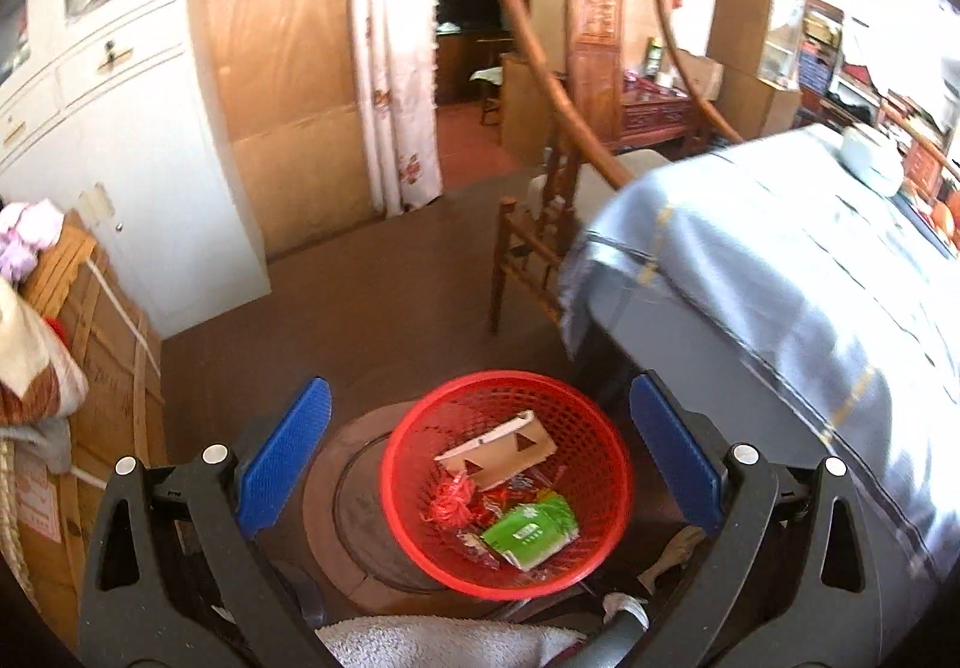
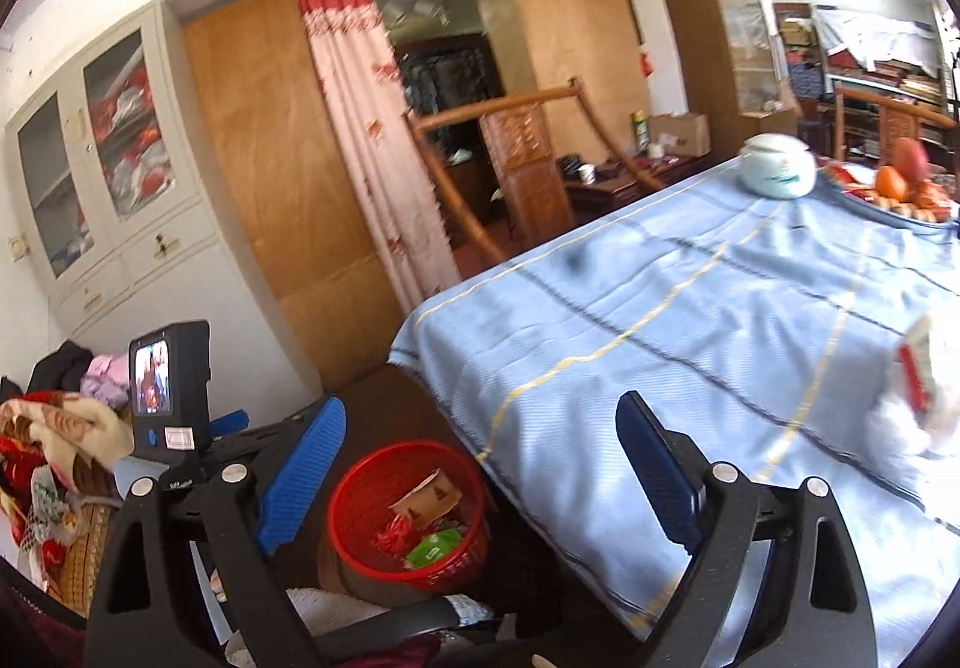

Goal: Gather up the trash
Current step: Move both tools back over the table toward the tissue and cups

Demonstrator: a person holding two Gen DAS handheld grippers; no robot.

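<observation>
Both grippers standing wide open, nothing betw pads. Left gripper (image 1: 480, 458) hanging over red basket (image 1: 606, 464), low centre of frame, w/ cardboard piece (image 1: 504, 449) & green packet (image 1: 531, 530) lying inside. Right gripper (image 2: 480, 464) framing basket bottom centre; white wrapper (image 2: 918, 398) sitting on blue tablecloth (image 2: 660, 356), right edge.

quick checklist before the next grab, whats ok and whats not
1. Right hand-held gripper empty, jaws wide: ok.
2. Left hand-held gripper empty, jaws wide: ok.
3. Red basket upright on the round stool, with room left: ok. It holds a cardboard piece, a green packet and red scraps.
4. Trash still on the blue tablecloth: not ok, a white and red crumpled wrapper lies near the right edge of the right view.
5. What exactly that wrapper is: cannot tell, blurred.
6. White jar and fruit plate clear of the wrapper: ok.
</observation>
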